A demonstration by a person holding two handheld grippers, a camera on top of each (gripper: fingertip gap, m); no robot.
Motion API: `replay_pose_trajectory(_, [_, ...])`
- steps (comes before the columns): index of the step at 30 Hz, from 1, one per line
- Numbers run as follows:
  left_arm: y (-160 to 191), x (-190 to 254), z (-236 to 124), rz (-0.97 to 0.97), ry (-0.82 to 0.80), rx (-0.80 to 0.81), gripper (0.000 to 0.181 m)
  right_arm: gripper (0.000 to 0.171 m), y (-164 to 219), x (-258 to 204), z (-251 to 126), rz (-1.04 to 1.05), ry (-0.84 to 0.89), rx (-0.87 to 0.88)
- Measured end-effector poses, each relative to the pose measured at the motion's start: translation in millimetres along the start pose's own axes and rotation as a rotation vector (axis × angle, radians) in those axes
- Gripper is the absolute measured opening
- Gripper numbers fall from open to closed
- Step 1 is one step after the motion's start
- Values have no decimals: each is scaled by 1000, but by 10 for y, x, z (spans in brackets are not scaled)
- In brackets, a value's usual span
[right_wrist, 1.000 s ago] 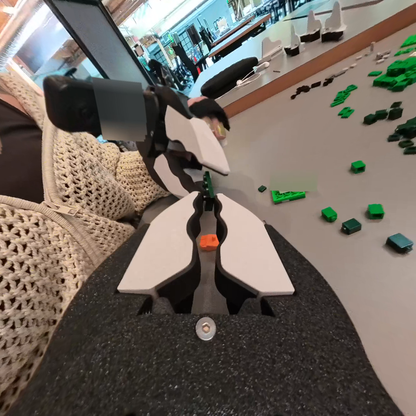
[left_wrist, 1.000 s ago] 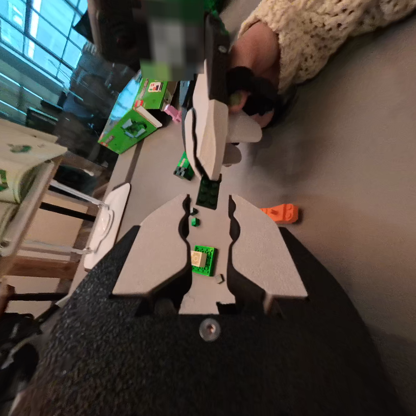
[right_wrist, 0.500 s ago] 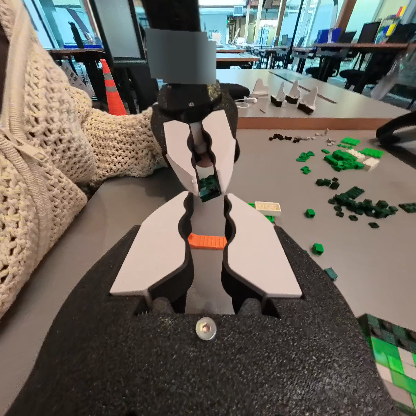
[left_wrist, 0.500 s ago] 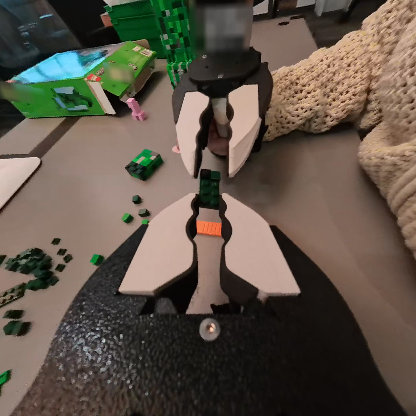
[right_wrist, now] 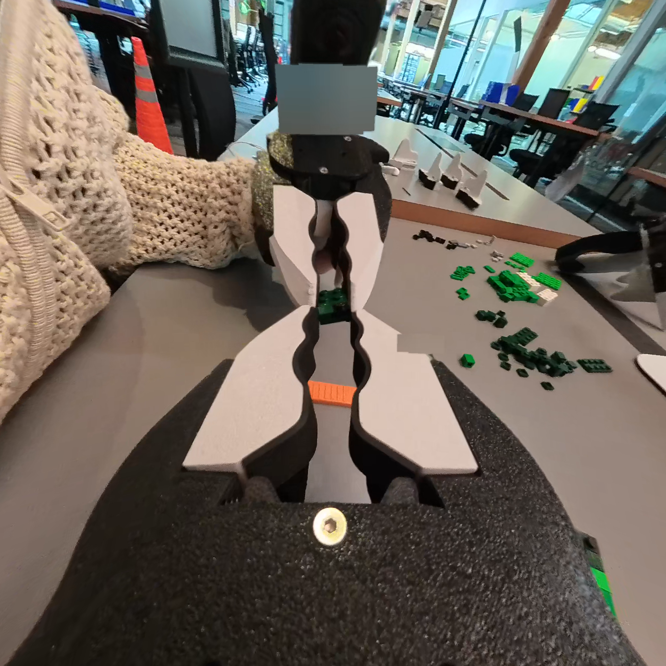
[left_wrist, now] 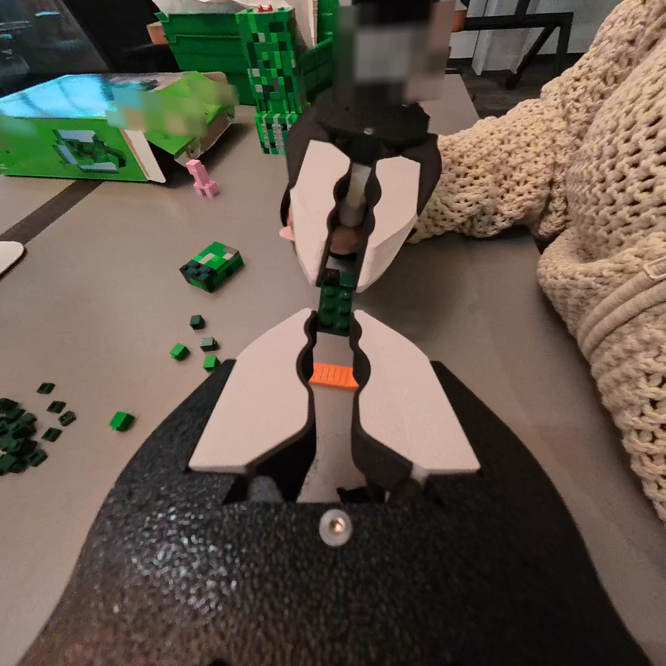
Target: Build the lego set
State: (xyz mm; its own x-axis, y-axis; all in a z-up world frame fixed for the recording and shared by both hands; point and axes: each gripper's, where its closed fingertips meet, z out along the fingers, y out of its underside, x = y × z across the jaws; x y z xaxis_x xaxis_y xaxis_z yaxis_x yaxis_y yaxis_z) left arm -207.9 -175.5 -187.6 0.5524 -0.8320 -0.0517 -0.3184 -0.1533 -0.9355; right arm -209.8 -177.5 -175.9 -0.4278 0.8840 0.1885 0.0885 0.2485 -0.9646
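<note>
A dark green studded plate [left_wrist: 335, 310] hangs above the grey table [left_wrist: 450, 324], gripped at both ends. My left gripper [left_wrist: 334, 319] is shut on its near end. My right gripper [left_wrist: 338, 286] faces it head-on and is shut on the far end, where small black and green pieces sit. In the right wrist view the plate [right_wrist: 333, 306] lies between my right gripper [right_wrist: 333, 312] and the left gripper [right_wrist: 332, 293] opposite. An orange brick separator [left_wrist: 333, 376] lies on the table under the fingers; it also shows in the right wrist view [right_wrist: 331, 394].
A green set box [left_wrist: 72, 144], a built green blocky figure [left_wrist: 275, 83], a pink pig [left_wrist: 201, 178] and a small green block assembly [left_wrist: 212, 265] stand at the back left. Loose green pieces [left_wrist: 21, 436] lie at left. Piles of green bricks [right_wrist: 515, 284] lie at right. Knitted sleeves [left_wrist: 594, 216] flank the grippers. My left and right fingertips are right by each other. The orange brick separator [left_wrist: 333, 376] sits 7 cm or so from the ends of my left fingers. Seen from the right wrist view [right_wrist: 318, 388] as well.
Both views have swung level, so the grippers now face each other head-on. My left gripper has closed on the near end of the plate. The plate now lies flat between them.
</note>
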Motion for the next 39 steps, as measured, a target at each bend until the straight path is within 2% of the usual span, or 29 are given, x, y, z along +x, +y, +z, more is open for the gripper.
replay_pose_trajectory(6, [-77,-110,-38,-86,-59,84,16,17,-103,144,4,-43,142,60])
replay_pose_trajectory(11, [-127,-164,-95,-136,-58,140,16,20,-205,105,-61,-50,112,105])
replay_pose_trajectory(17, [-135,-148,-71,-124,-57,135,16,26,-175,97,-18,-61,114,69])
replay_pose_trajectory(36, [-47,-148,-27,-132,-62,75,16,26,-92,68,4,-127,131,-8])
replay_pose_trajectory(39, [-40,-110,-28,-125,-32,65,16,24,-102,63,-13,-86,103,13])
